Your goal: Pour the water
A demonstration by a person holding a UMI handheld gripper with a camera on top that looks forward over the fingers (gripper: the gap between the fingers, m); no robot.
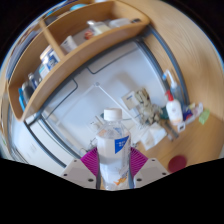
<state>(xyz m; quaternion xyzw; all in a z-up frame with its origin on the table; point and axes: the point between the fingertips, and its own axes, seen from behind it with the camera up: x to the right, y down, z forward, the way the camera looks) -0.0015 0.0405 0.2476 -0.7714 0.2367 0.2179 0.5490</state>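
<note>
Gripper view looks along the tongs (114,172) at a clear water bottle (113,146) with a white cap and a pale blue label. The bottle stands upright between the two fingers, its lower part flanked by the pink pads (92,164). The pads sit close against both sides of the bottle, so the tongs appear to pinch it, though whether it is lifted off the bench or resting on it cannot be told.

Beyond the bottle a pale bench (75,95) stretches ahead, its surface white to grey. Further ahead and to the left, a curved wooden shelf (60,50) arches over the bench; it carries several small items, among them a box-like white thing and some bottles or jars, too small to name.

Ahead and to the right of the tongs lies a cluster of clutter (145,108): crumpled paper or packaging and a few small containers, sitting near one another. Just beyond that, further right, stands a white bottle with a red cap (175,110), upright. Close to the right finger, a small magenta thing (178,162) rests on the surface; its kind is unclear.

Nothing stands directly between the bottle and the open stretch of bench straight ahead; the clutter lies off to the right side, apart from the bottle.
</note>
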